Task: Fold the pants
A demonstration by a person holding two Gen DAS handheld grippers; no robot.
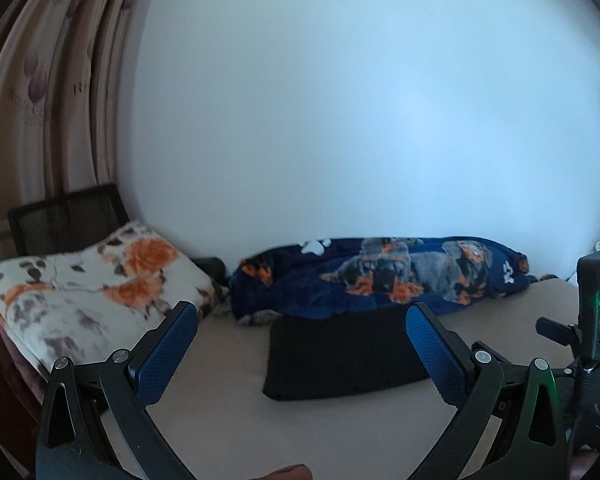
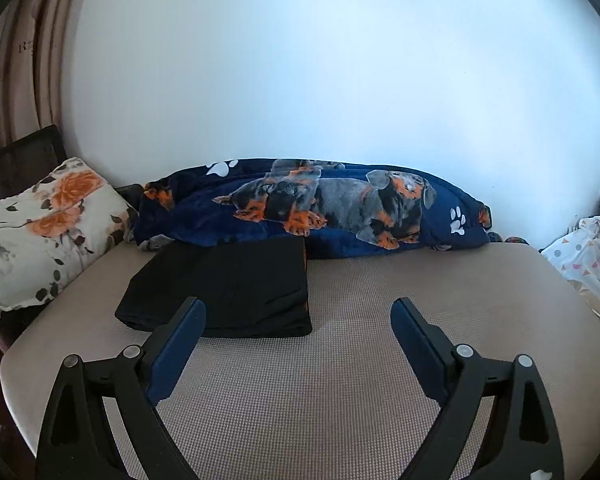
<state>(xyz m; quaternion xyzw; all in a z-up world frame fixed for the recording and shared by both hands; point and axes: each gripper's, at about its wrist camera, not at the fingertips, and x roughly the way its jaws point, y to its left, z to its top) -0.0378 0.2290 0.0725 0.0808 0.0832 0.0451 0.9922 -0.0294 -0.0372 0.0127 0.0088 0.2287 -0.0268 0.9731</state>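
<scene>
The black pants (image 2: 224, 286) lie folded into a neat, flat rectangle on the beige bed (image 2: 380, 340). They sit ahead of both tools, and nothing touches them.

The left hand-held gripper (image 1: 302, 320) has its two blue pads wide apart. There is nothing between them. The pants lie just ahead of it, mostly between its two fingers as its camera sees them, and a bit lower down on the bed.

The right hand-held gripper (image 2: 299, 316) also has its blue pads far apart, with nothing held. From this one, the pants are ahead and to the left, partly behind its left finger. Ahead of its right finger there is only bare bed.

Behind the pants, against the white wall (image 2: 320, 80), lies a dark blue blanket with dogs and white paw prints (image 2: 332, 208). The far edge of the pants is just beside it. To the left of both grippers is a white pillow with orange flowers (image 2: 40, 232). Behind that pillow stands a black mesh chair back (image 1: 64, 216), and a tan curtain (image 1: 40, 80) hangs further left. Far to the right of the right hand-held gripper is a white cloth with small colored shapes (image 2: 588, 256).
</scene>
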